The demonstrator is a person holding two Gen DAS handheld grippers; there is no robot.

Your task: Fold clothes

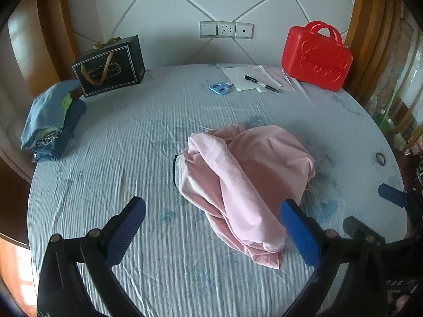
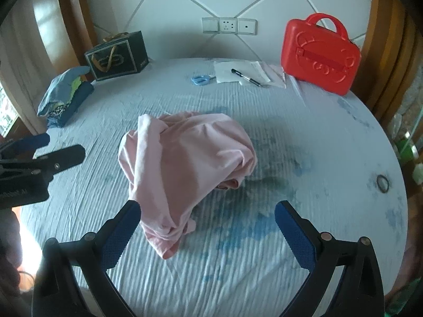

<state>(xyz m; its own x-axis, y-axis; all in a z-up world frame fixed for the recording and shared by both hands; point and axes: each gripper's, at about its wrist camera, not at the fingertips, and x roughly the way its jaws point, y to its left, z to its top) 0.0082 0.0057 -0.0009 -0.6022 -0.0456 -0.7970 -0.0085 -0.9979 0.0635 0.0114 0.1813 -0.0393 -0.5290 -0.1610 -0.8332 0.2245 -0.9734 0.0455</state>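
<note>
A crumpled pink garment [image 1: 243,182] lies in a heap in the middle of the round table covered with a light blue striped cloth [image 1: 132,137]; it also shows in the right wrist view [image 2: 182,161]. My left gripper [image 1: 211,219] is open and empty, hovering just before the garment's near end. My right gripper [image 2: 207,222] is open and empty, with the garment's near tip between its fingers' line of sight. The right gripper shows at the right edge of the left wrist view [image 1: 375,211]; the left gripper shows at the left edge of the right wrist view [image 2: 50,148].
A pile of folded blue clothes [image 1: 50,126] lies at the table's left edge. A dark gift bag [image 1: 109,66], blue scissors [image 1: 219,88], papers with a pen [image 1: 260,80] and a red case [image 1: 317,58] stand at the back. A small ring [image 2: 382,183] lies at right.
</note>
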